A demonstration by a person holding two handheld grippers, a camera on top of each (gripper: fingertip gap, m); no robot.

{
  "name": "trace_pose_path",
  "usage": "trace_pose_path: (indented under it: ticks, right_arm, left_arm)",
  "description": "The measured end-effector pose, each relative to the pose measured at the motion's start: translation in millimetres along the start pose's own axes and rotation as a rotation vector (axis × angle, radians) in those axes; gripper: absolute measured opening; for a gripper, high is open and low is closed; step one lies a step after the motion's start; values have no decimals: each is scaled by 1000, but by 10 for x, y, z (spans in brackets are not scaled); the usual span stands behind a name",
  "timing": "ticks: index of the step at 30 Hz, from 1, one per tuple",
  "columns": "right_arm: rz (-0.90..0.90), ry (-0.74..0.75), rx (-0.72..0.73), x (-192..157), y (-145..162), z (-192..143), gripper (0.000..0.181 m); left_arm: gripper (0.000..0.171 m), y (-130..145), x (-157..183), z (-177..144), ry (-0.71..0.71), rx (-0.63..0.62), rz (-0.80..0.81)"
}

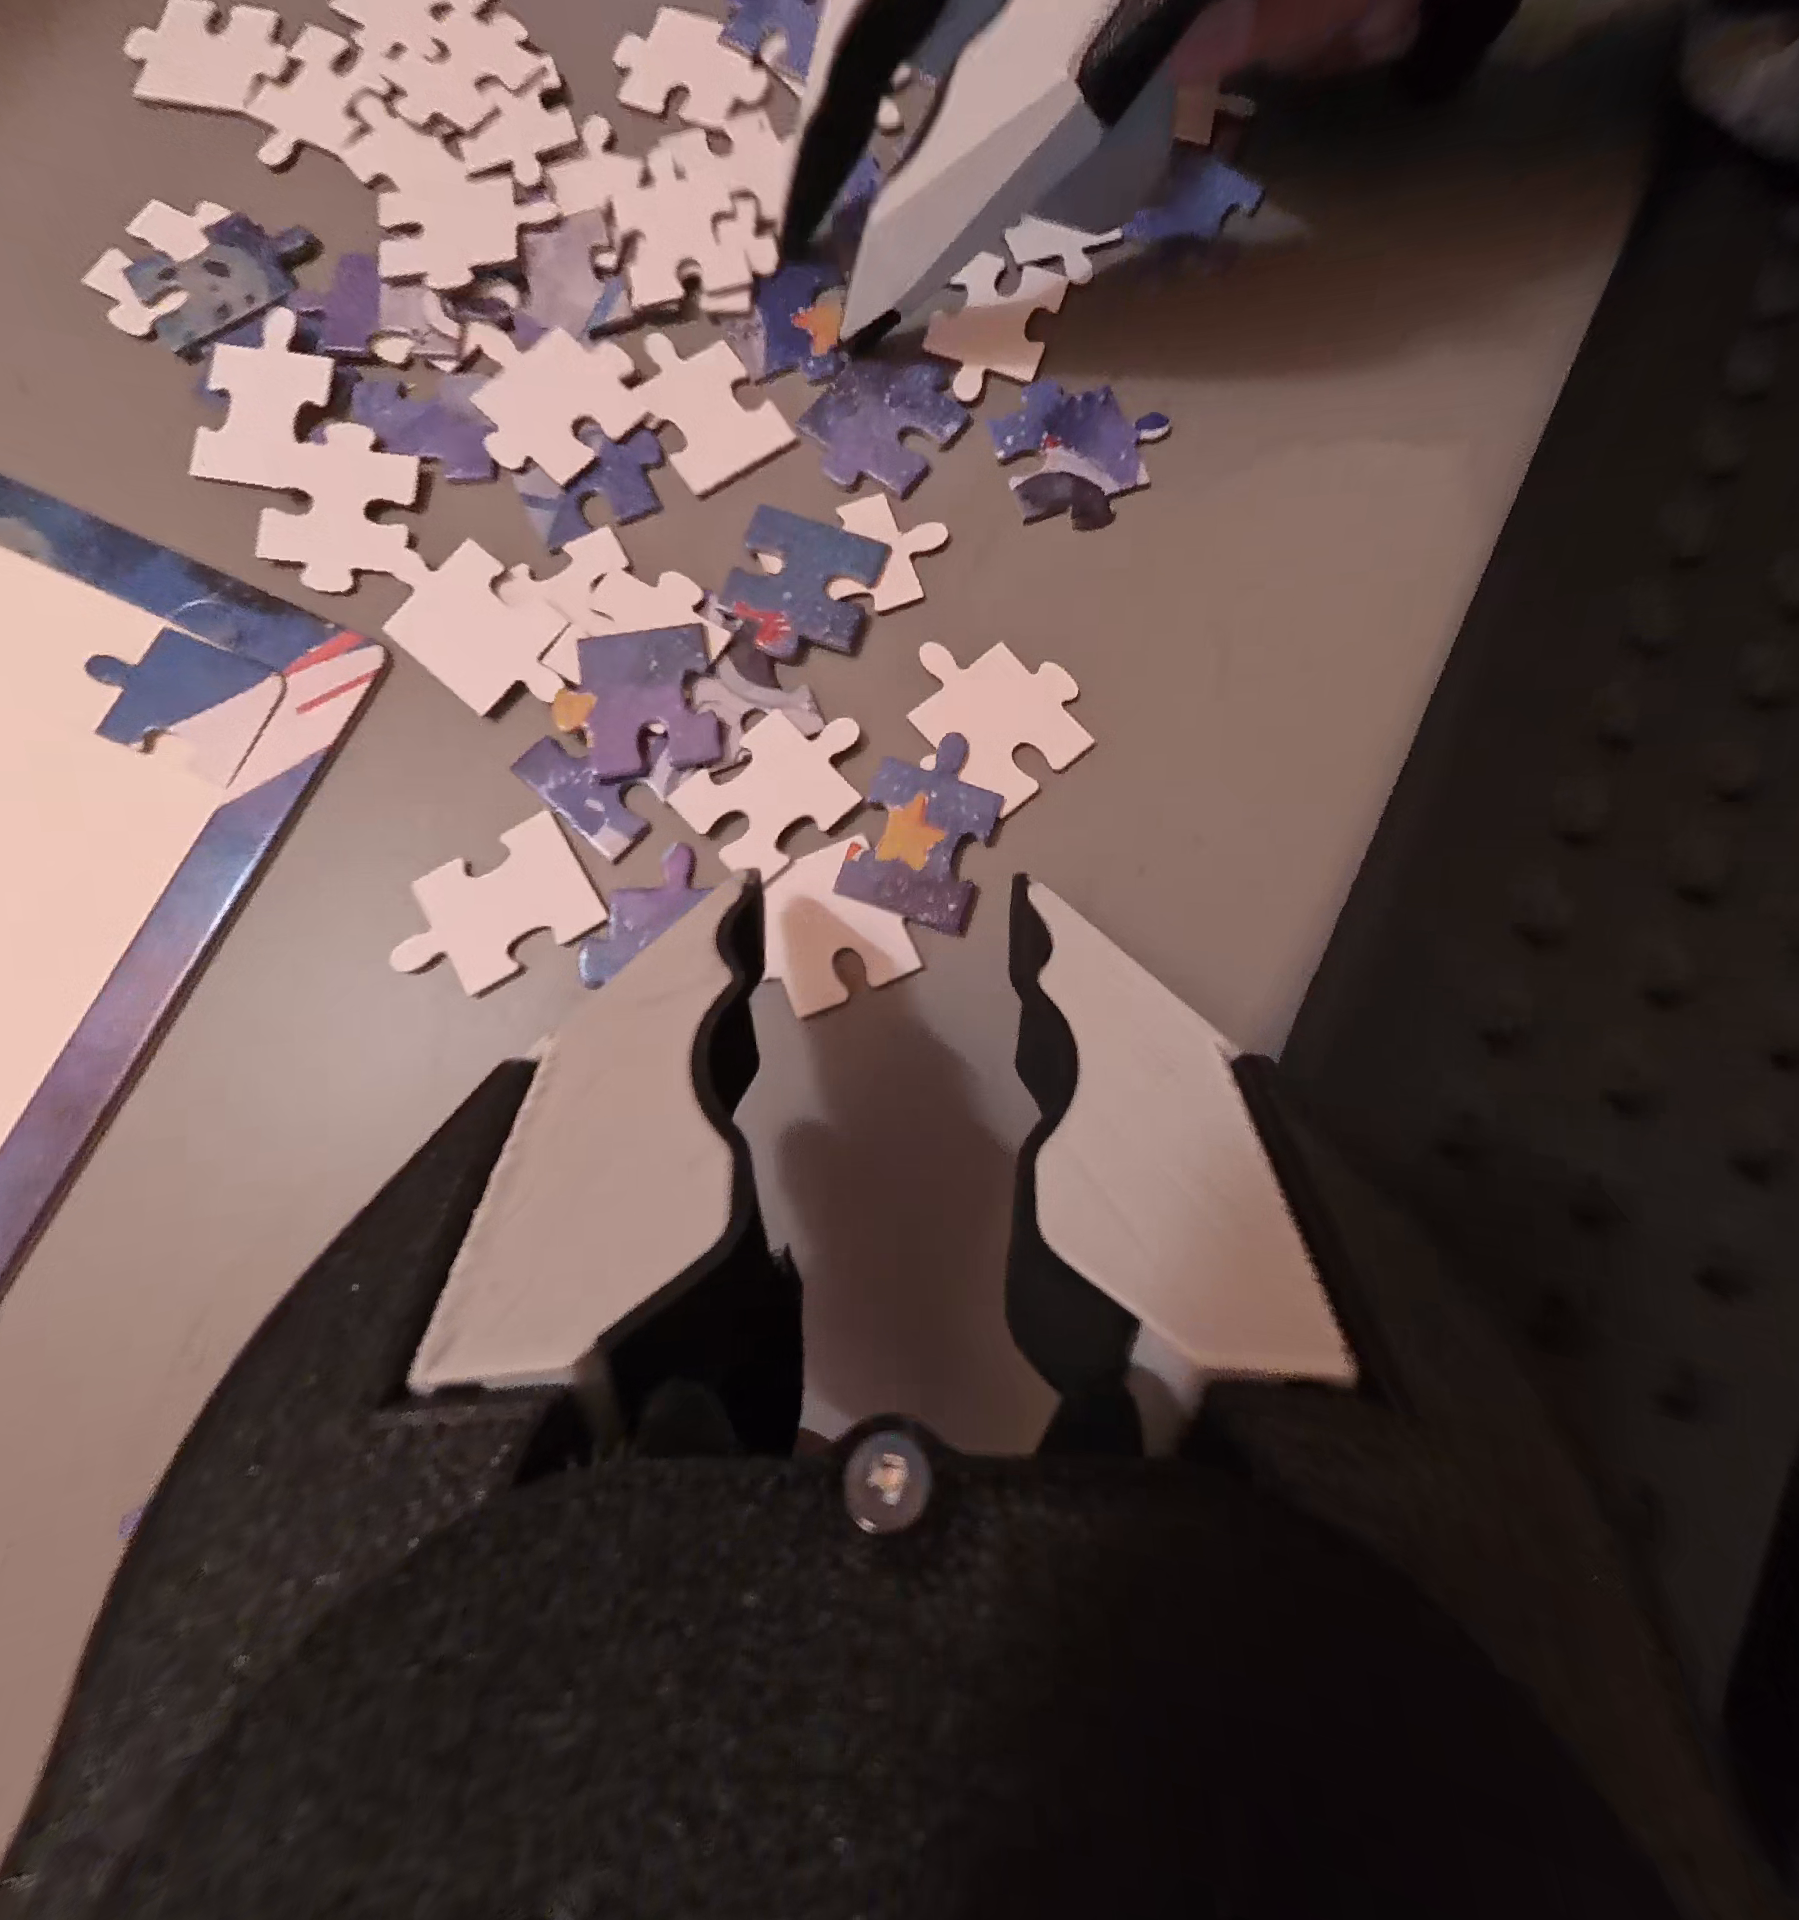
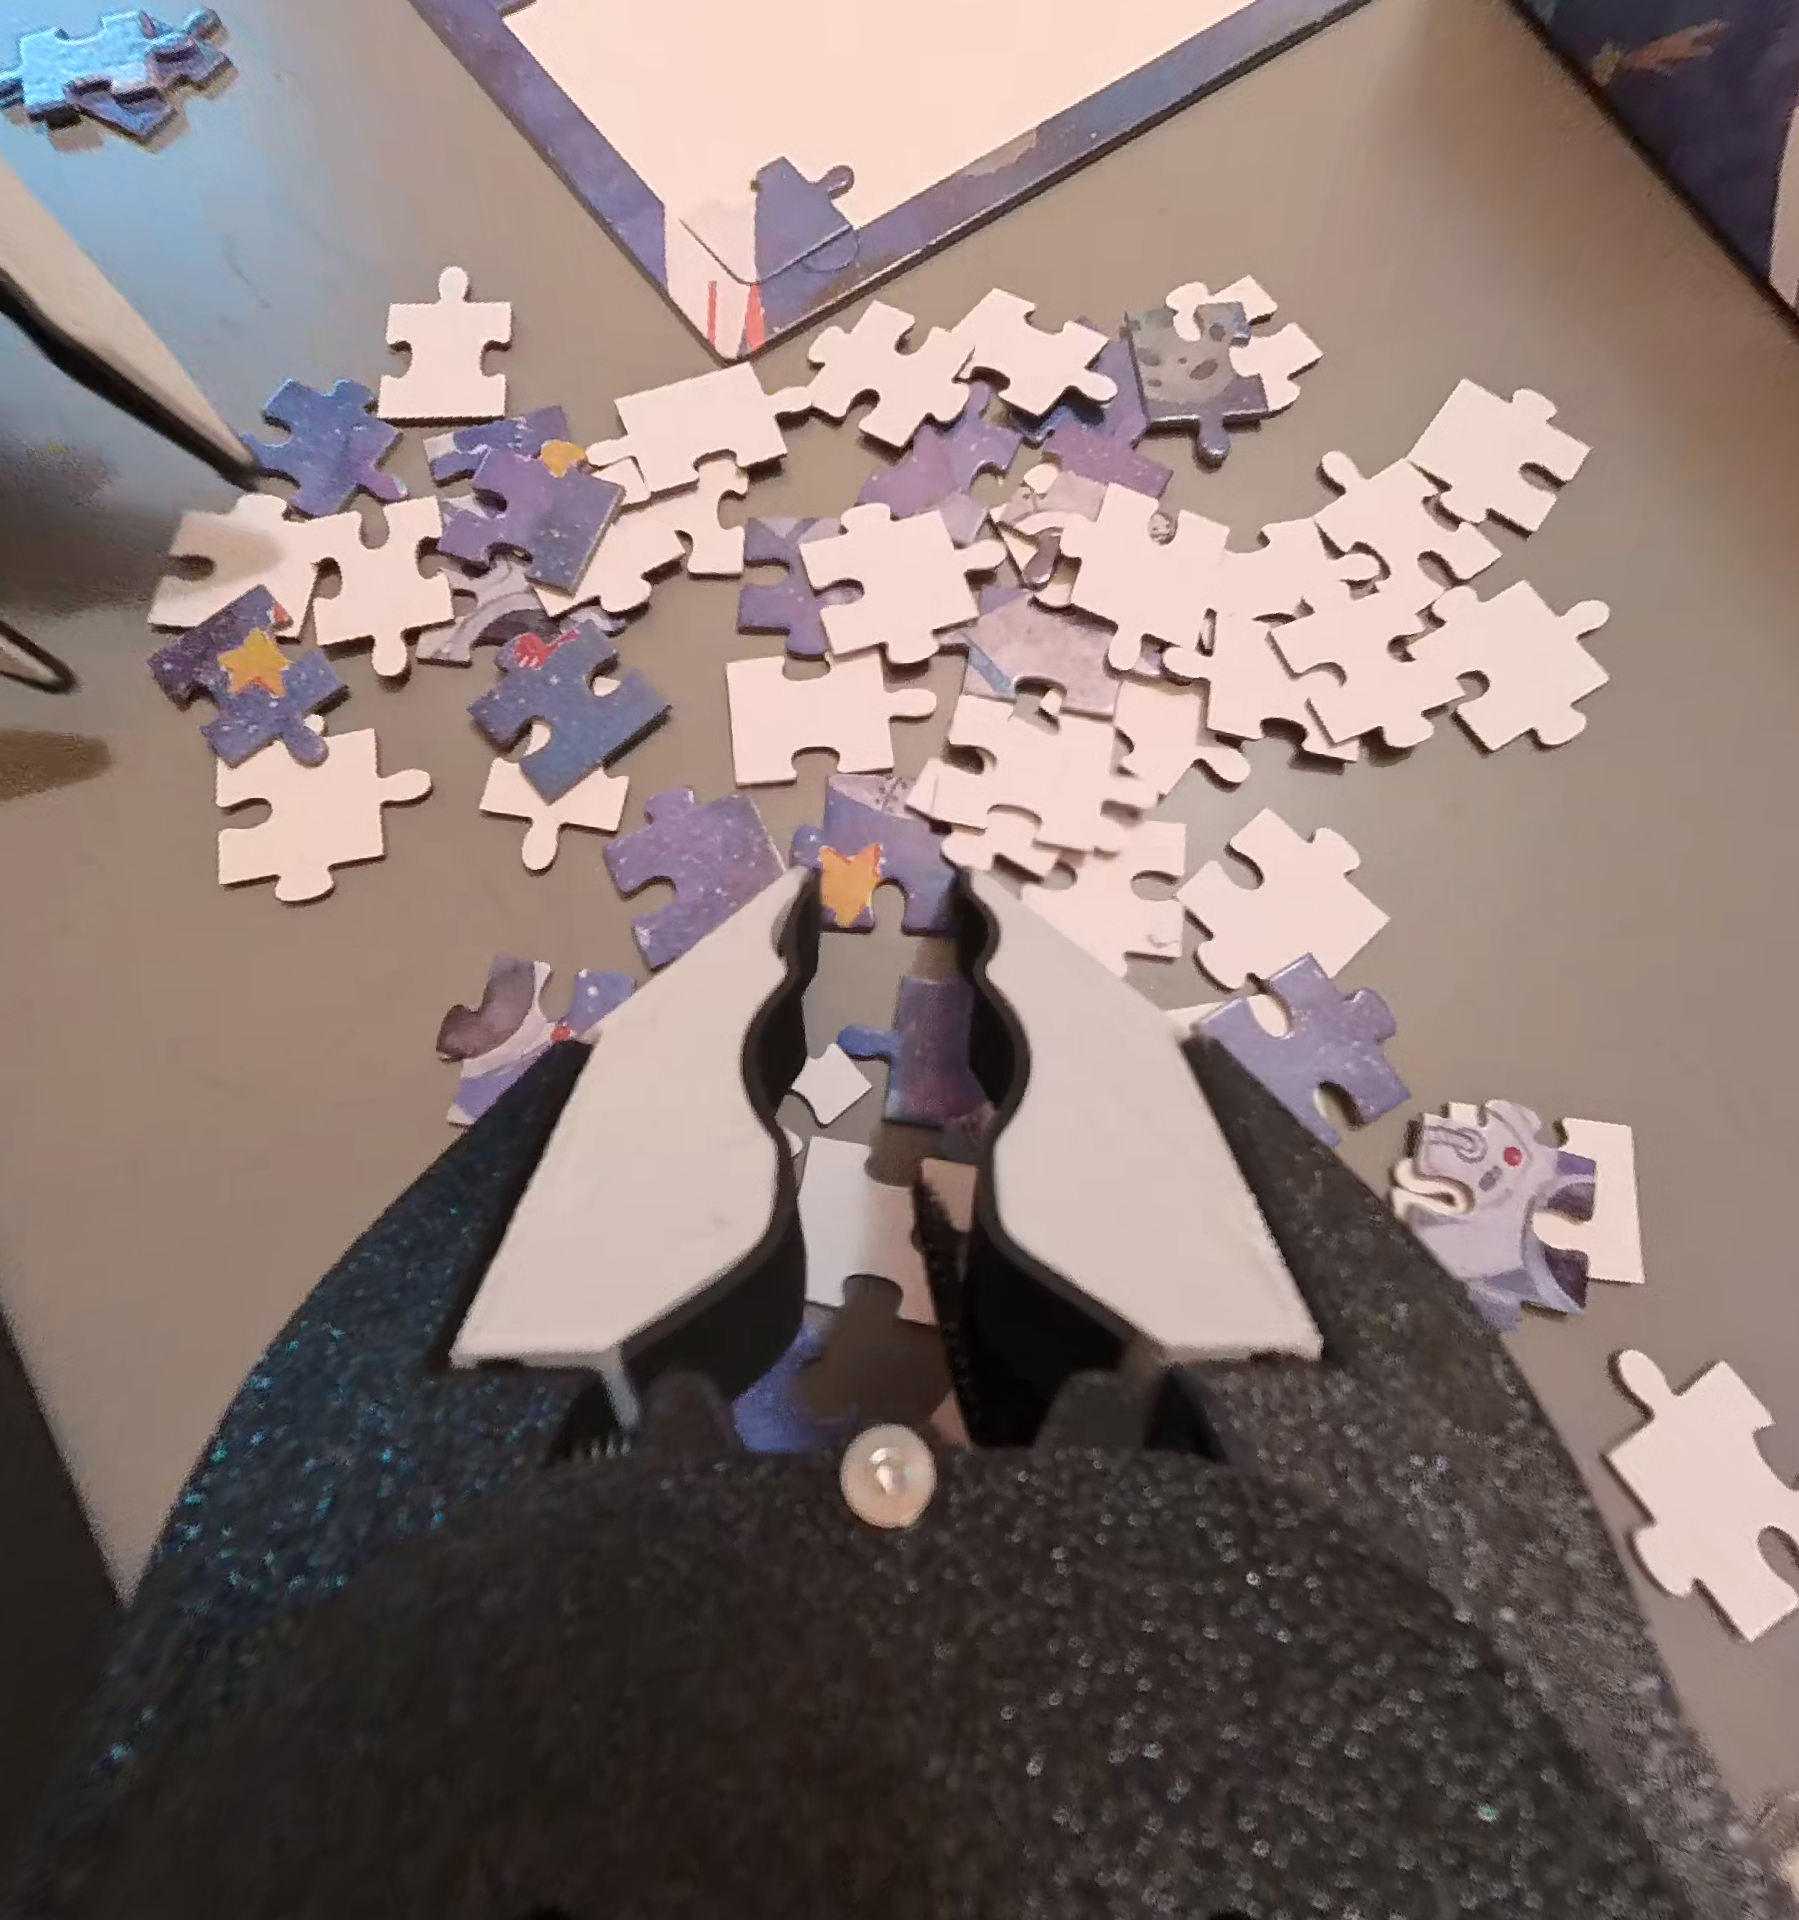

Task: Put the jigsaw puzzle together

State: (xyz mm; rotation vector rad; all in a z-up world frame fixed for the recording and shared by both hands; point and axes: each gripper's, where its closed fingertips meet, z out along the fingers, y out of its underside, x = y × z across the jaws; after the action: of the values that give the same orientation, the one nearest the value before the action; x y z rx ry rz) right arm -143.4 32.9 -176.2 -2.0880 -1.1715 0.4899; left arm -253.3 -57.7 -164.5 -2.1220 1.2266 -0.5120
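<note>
Several loose puzzle pieces (image 1: 562,405), some blue face up and some white face down, lie scattered on the grey table; they also show in the right wrist view (image 2: 1134,623). The puzzle tray (image 1: 251,623) has one corner piece (image 1: 178,686) set in; the tray (image 2: 604,177) and that piece (image 2: 801,218) show again in the right wrist view. My left gripper (image 1: 884,894) is open and empty, just short of a blue piece with a yellow star (image 1: 921,842). My right gripper (image 2: 882,883) is closed to the width of another star piece (image 2: 853,873) lying on the table, one tip at each side.
A dark textured surface (image 1: 1653,831) borders the table on the right. A blue box (image 2: 1757,156) stands beside the tray. A small stack of blue pieces (image 2: 105,73) lies apart. My left gripper (image 2: 147,571) reaches in at the left edge; my right gripper (image 1: 822,291) comes down over the pile. There is about 15 cm between the tips of the two grippers.
</note>
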Motion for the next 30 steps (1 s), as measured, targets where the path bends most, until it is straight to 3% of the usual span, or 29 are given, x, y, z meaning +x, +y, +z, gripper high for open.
trace_pose_path:
  ticks: [3, 7, 9, 17, 24, 25, 28, 30]
  right_arm:
    - [-14, -1, 0, -17, -2, -5, 22]
    - [-48, -8, -7, -54, 12, -17, 0]
    - [-46, -11, -8, -53, 16, -22, 0]
    - [-6, 40, 54, 90, -58, -112, 0]
    - [13, 30, 53, 107, -32, -117, 6]
    - [15, 30, 52, 110, -32, -113, 6]
    - [10, 37, 48, 113, -33, -101, 6]
    - [1, 43, 40, 109, -29, -89, 7]
  left_arm:
    - [47, 52, 59, 109, 15, -33, 10]
    - [39, 13, 57, 140, 2, -9, -3]
    - [28, 15, 46, 134, -4, -5, -5]
    - [27, 14, 24, 95, -54, 16, 52]
    - [26, 14, -264, -339, -148, 121, -49]
    - [1, 20, -313, -422, -165, 146, -66]
    - [0, 43, -403, -612, -186, 221, -98]
    - [0, 144, -435, -635, -187, 197, -111]
